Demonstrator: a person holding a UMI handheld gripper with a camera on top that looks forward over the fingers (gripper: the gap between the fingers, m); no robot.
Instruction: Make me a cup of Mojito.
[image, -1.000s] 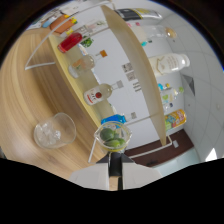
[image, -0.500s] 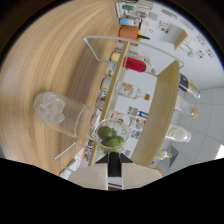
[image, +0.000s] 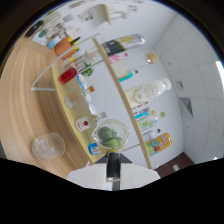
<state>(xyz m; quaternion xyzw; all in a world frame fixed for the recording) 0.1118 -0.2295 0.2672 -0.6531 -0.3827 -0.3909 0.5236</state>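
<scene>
Your tool gripped a clear glass beaker of green lime pieces, lifted and tilted. Behind it stood the bottle shelves; a clear glass of ice rested on the wooden bench.

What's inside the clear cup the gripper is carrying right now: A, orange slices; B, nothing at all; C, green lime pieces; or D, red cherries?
C: the clear cup, held just ahead of the gripper, holds green lime pieces.
</scene>
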